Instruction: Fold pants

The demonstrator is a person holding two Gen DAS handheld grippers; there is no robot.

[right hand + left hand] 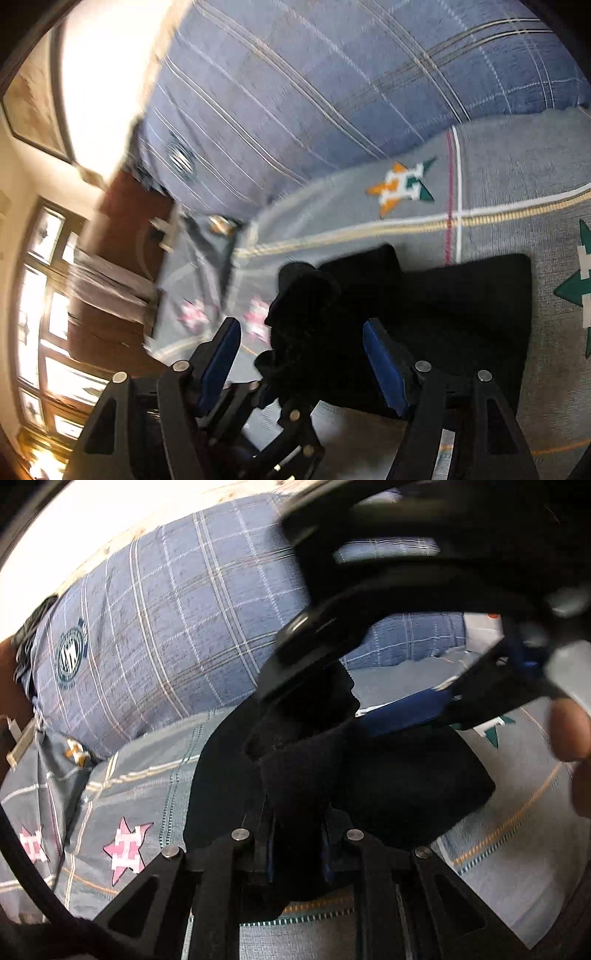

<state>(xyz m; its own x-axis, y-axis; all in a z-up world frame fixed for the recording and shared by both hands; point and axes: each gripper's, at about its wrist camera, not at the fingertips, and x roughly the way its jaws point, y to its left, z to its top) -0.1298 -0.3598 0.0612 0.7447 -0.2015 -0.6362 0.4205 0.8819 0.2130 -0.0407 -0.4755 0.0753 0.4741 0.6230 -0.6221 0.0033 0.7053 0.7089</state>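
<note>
The dark navy pants (369,775) lie folded into a compact bundle on the grey bedspread (147,775). My left gripper (297,812) is shut on a thick fold of the pants, which bulges up between its blue-padded fingers. The right gripper (402,710) shows in the left wrist view, hovering over the bundle. In the right wrist view the pants (443,314) lie just ahead, and my right gripper (301,343) is open, its blue pads wide apart and holding nothing. The left gripper's linkage (280,417) shows below, under a raised fold of cloth.
A big blue plaid pillow (166,627) lies at the head of the bed, also in the right wrist view (332,74). The bedspread (517,166) has star patterns and stripes. A brown wooden bedside unit (122,236) and a bright window (44,295) are at the left.
</note>
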